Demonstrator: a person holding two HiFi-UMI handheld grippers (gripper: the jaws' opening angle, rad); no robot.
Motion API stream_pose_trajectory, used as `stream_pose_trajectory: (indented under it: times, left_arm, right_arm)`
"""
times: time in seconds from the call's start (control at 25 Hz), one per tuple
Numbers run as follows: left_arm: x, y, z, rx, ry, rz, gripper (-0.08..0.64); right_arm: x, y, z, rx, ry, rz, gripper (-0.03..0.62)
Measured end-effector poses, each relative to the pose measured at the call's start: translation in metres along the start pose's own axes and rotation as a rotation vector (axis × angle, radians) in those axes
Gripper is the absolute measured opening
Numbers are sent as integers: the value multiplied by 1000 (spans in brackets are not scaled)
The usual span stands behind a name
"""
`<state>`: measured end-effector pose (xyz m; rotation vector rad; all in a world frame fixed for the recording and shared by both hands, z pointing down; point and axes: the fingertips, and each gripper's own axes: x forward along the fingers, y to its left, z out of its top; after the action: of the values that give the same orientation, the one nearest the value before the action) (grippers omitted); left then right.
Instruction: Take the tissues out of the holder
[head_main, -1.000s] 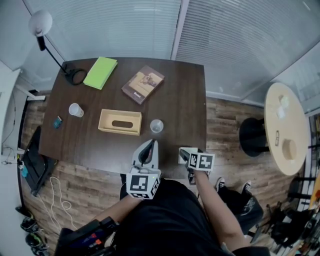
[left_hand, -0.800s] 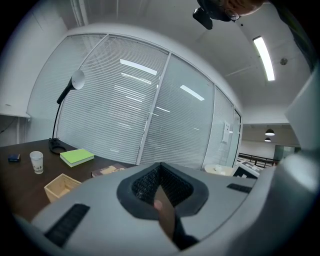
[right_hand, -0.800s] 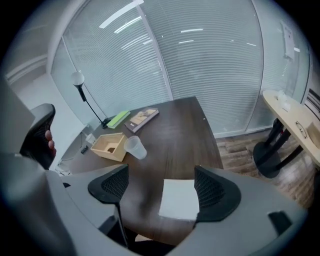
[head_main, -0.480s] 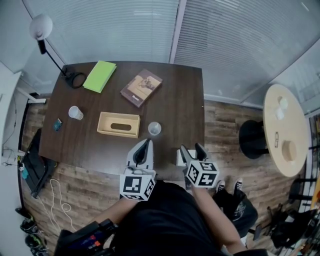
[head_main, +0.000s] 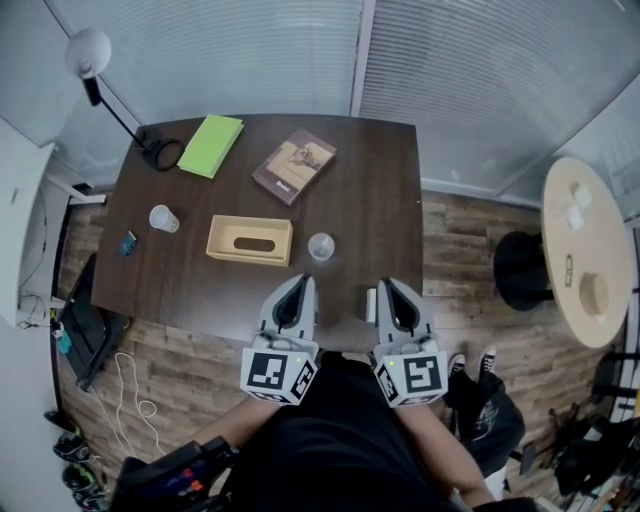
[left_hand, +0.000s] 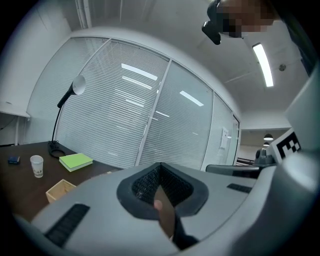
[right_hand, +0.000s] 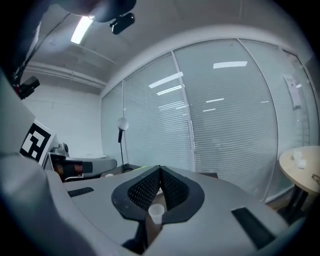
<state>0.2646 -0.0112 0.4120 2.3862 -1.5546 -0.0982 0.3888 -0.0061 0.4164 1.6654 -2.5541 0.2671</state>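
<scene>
While left hand-held gripper (head_main: 301, 284) hangs closed, holder (head_main: 250, 240) lies apart, ahead-left.

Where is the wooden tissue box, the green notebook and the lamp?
wooden tissue box (head_main: 250, 230), head view, on its top panel just behind the slot.
green notebook (head_main: 211, 145), head view, on the middle of its cover.
lamp (head_main: 88, 50), head view, on its round white head.

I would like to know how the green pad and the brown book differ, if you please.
The green pad is plain and bright; the brown book is dark with a picture on its cover. The pad lies beside the lamp base; the book lies to the pad's right. Both lie flat and askew on the table.
</scene>
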Motion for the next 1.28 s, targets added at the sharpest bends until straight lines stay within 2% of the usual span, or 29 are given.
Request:
stream_pose_trajectory:
  times: [0.16,0.24,0.48,0.72,0.96,1.28]
  left_arm:
    - [-5,-19,14,48,-41,-81,-2]
    - [-8,-21,19,74,-54,-89,-2]
    - [-11,-12,30,102,-80,-45,-2]
    - [-30,11,43,130,-124,57,-2]
    - [-39,24,52,117,-138,88,-2]
    - [-35,18,50,106,-144,89,-2]
  right_arm:
    - [-4,13,17,-11,-72,11,12]
    - [-7,16,22,-16,-103,9,12]
    - [-6,16,36,-25,-143,-20,12]
    - [0,36,39,-74,-149,20,11]
    - [6,43,46,-89,-158,12,11]
    - [7,46,48,-105,-156,42,11]
